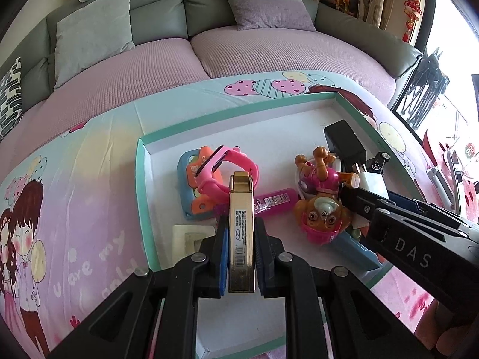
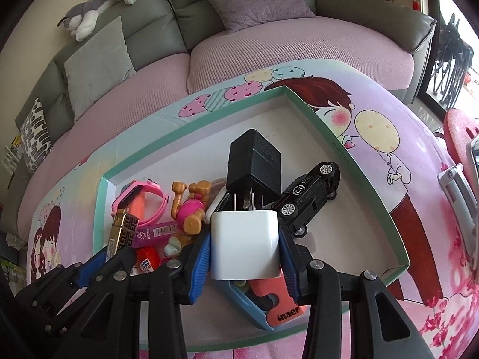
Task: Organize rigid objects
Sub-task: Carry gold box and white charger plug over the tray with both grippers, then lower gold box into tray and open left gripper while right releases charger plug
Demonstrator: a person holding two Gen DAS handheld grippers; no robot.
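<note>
My left gripper (image 1: 241, 233) is shut on a gold lighter (image 1: 241, 233) and holds it over the white tray (image 1: 239, 116) with the teal rim. My right gripper (image 2: 245, 239) is shut on a white charger cube (image 2: 245, 245) above the tray (image 2: 191, 125). In the tray lie a pink watch (image 1: 227, 164), a pup figurine (image 1: 320, 206), a magenta tube (image 1: 274, 202), a black charger (image 2: 254, 161) and a black toy car (image 2: 311, 197). The gold lighter (image 2: 122, 230) also shows in the right wrist view, and the right gripper (image 1: 359, 191) in the left wrist view.
The tray rests on a cartoon-print cloth (image 1: 74, 179) in front of a pink and grey sofa (image 1: 167, 56) with cushions. An orange and blue toy (image 2: 269, 299) lies under the right gripper. A pink stool (image 2: 458, 131) stands at the right.
</note>
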